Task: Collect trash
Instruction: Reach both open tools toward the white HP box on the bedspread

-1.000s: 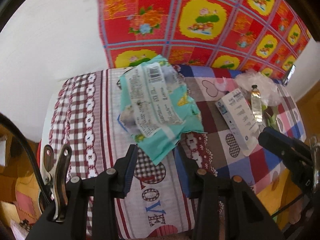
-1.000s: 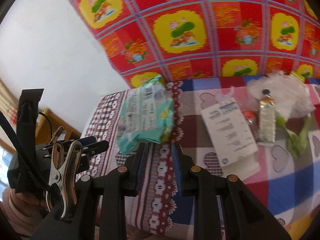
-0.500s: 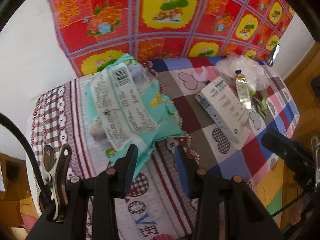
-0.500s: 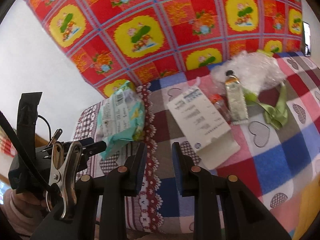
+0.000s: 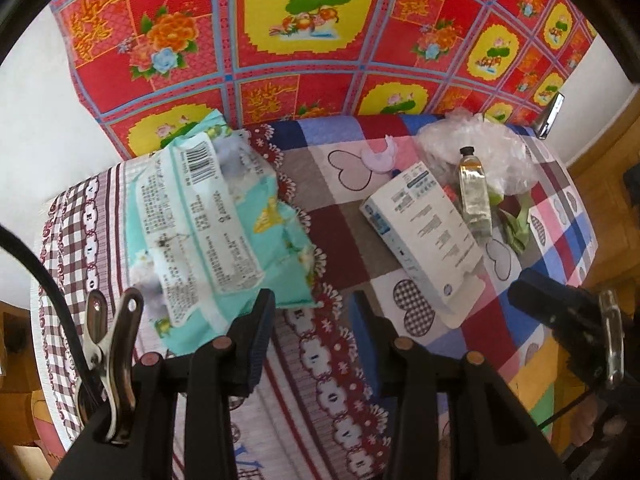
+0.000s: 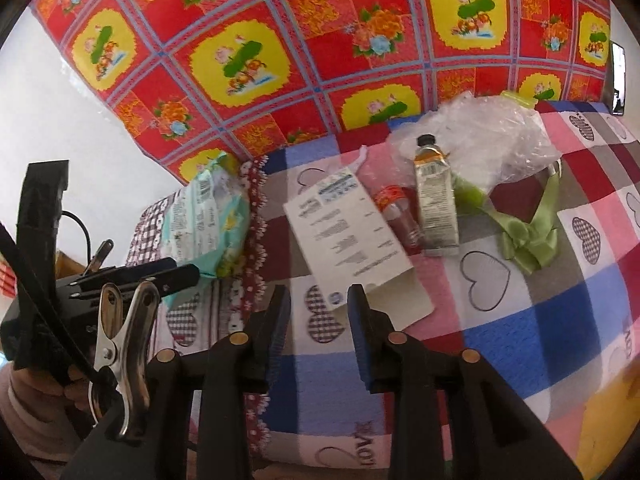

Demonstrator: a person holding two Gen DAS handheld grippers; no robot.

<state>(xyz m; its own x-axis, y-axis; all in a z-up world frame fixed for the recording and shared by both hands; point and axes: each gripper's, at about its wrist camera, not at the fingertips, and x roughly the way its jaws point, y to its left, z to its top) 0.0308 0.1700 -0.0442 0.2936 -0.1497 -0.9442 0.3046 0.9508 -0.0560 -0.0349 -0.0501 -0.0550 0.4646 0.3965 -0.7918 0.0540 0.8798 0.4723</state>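
A teal wet-wipes pack [image 5: 216,232] [image 6: 210,224] lies at the left of the quilted surface. A white carton [image 5: 424,236] [image 6: 352,236] lies right of it, with a small red item [image 6: 396,210] beside it. A clear tube with a black cap [image 5: 474,196] [image 6: 434,204], crumpled clear plastic [image 5: 484,152] [image 6: 492,140] and a green ribbon [image 6: 524,232] lie further right. My left gripper [image 5: 312,312] hovers open just right of the pack's near corner. My right gripper [image 6: 316,308] is above the carton's near end, jaws opening, nothing between them.
A red and yellow flowered cloth [image 5: 320,40] hangs behind the patchwork cover [image 6: 520,332]. White wall stands at the left. The other gripper, held by a hand in a pink sleeve [image 6: 36,412], shows at the left of the right wrist view. Wooden floor [image 5: 608,184] lies beyond the cover's right edge.
Both grippers have moved rightward and lower along the cover. The left one went from astride the pack's corner to its right. The right one went from beside the pack to the carton, jaws wider.
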